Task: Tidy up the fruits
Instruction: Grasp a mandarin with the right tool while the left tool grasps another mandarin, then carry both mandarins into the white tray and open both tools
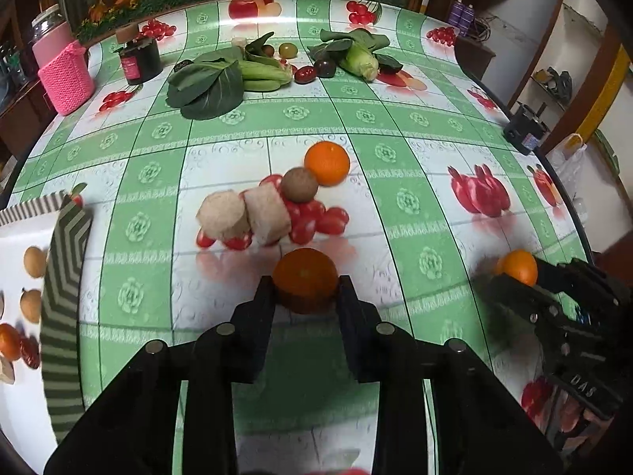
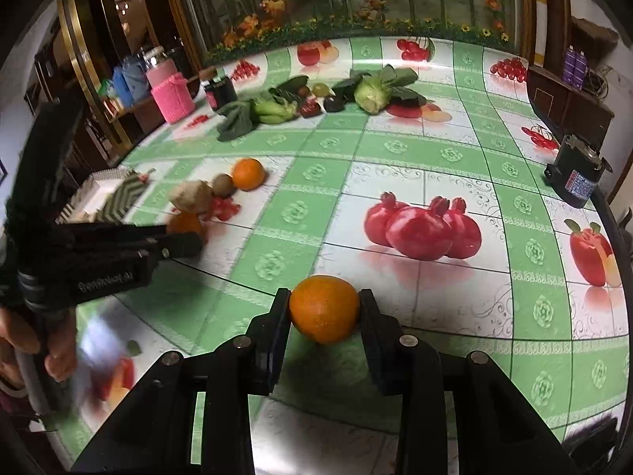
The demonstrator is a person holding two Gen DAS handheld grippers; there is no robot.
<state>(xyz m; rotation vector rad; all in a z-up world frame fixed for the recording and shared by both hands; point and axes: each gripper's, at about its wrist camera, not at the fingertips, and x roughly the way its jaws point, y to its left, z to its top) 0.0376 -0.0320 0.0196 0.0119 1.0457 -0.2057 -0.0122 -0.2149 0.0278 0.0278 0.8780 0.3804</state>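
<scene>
From the left wrist view, the left gripper [image 1: 305, 289] pinches a dark orange [image 1: 305, 279] between its two fingers, low over the tablecloth [image 1: 395, 206]. Taking that orange as the landmark: just beyond it lies a cluster of two tan ginger chunks [image 1: 245, 215], a brown kiwi [image 1: 299, 184] and, touching the kiwi, a loose orange [image 1: 326, 162]; the red tomatoes around them look printed on the cloth. Far beyond, bok choy [image 1: 209, 83] and a corn cob [image 1: 362, 62] lie with small dark fruits. To the orange's left sits a striped tray [image 1: 65, 277], already holding a few small round tan and reddish fruits, blurred. To its right, the right gripper [image 1: 514, 277] closes on a bright orange [image 1: 519, 266].

From the right wrist view, the right gripper [image 2: 324, 308] squeezes that bright orange [image 2: 324, 308] from both sides, just above the cloth. Left of it and further off, the left gripper [image 2: 186, 237] shows motion-blurred with its orange [image 2: 184, 223]; beyond that sit the ginger [image 2: 192, 197], kiwi [image 2: 222, 184] and loose orange [image 2: 248, 173], with the tray [image 2: 107, 194] at the table's edge.

Judging by this, sorting is partway: some fruit is in the tray, two oranges are gripped but not yet placed, and the kiwi, third orange and far small fruits remain.
</scene>
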